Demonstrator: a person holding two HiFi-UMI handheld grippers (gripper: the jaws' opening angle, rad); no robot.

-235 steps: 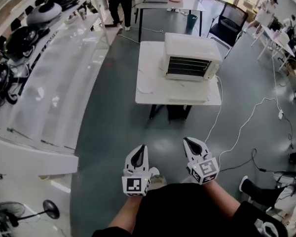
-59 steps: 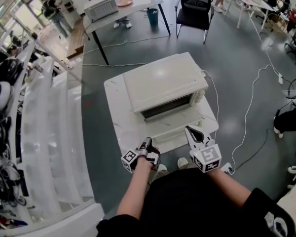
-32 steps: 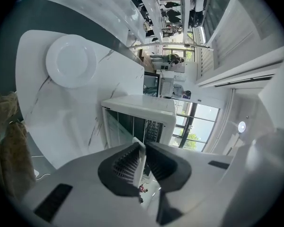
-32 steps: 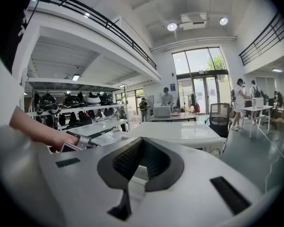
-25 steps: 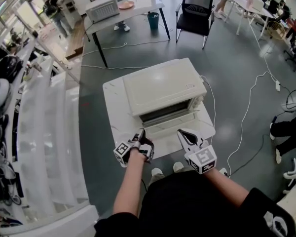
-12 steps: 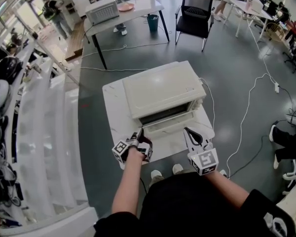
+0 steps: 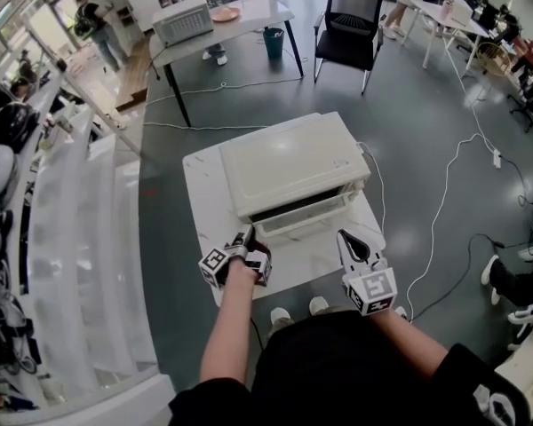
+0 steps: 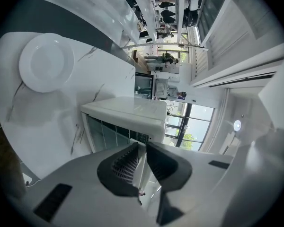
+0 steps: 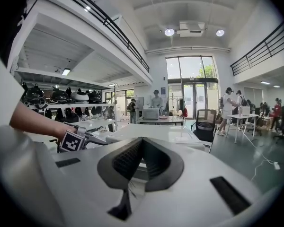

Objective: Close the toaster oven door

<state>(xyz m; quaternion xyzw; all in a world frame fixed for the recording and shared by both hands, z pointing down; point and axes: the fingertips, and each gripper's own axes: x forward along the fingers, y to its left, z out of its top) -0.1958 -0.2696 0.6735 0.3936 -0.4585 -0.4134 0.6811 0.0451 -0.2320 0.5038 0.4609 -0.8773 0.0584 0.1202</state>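
A white table (image 7: 206, 209) sits in the middle of the head view, with the toaster oven (image 7: 289, 160) on it. The oven's door (image 7: 309, 219) stands partly raised along the front, on the side towards the bottom of the frame. The left gripper (image 7: 246, 238) is clamped on the door's left edge, its jaws narrowly apart round it. At lower right, the right gripper (image 7: 343, 235) hovers near the door's right end, tips together, holding nothing.
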